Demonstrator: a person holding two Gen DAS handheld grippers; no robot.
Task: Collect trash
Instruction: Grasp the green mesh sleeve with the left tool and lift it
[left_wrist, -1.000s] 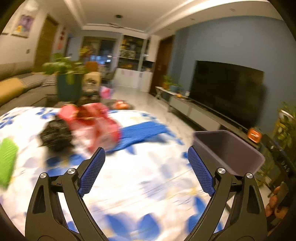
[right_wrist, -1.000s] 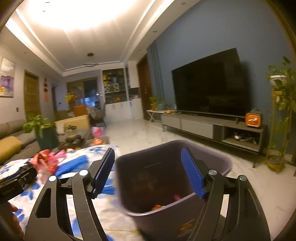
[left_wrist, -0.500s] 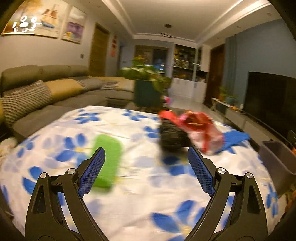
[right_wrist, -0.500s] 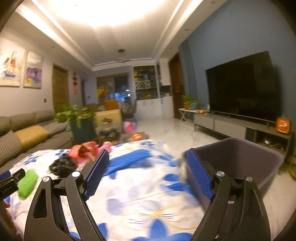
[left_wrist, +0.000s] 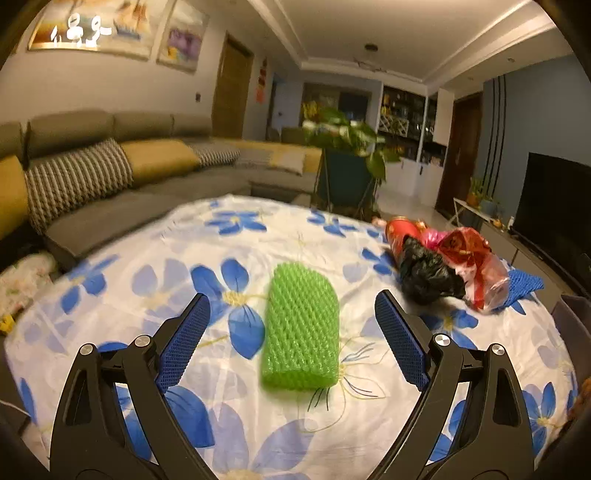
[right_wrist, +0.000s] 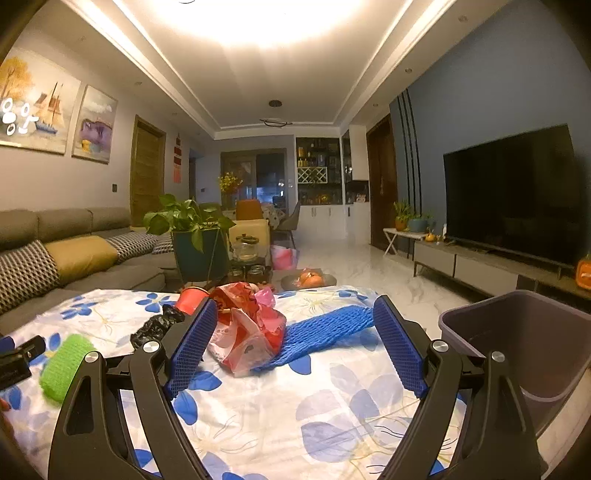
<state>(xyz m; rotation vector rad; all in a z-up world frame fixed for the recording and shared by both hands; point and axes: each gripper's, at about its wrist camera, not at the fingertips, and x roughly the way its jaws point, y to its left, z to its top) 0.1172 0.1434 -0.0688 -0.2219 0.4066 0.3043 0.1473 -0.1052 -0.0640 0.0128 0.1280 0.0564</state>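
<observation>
A green foam net (left_wrist: 301, 328) lies on the flowered tablecloth (left_wrist: 155, 258), straight ahead between the fingers of my open, empty left gripper (left_wrist: 291, 339). To its right lie a crumpled black bag (left_wrist: 424, 273), a red plastic bag (left_wrist: 476, 266) and a blue foam net (left_wrist: 524, 284). My right gripper (right_wrist: 295, 339) is open and empty, facing the red plastic bag (right_wrist: 251, 328) and the blue foam net (right_wrist: 325, 328). The green net (right_wrist: 64, 365) and black bag (right_wrist: 157, 326) lie to its left. The grey trash bin (right_wrist: 528, 339) stands at the table's right edge.
A grey sofa (left_wrist: 110, 184) with yellow and patterned cushions runs along the left. A potted plant (right_wrist: 195, 236) stands behind the table. A TV (right_wrist: 513, 192) on a low cabinet is on the right, with open floor between. The left gripper's tip (right_wrist: 18, 362) shows at left.
My left gripper swung left from the bin side until the green net sits between its fingers. My right gripper turned left from over the bin to face the red bag and blue net.
</observation>
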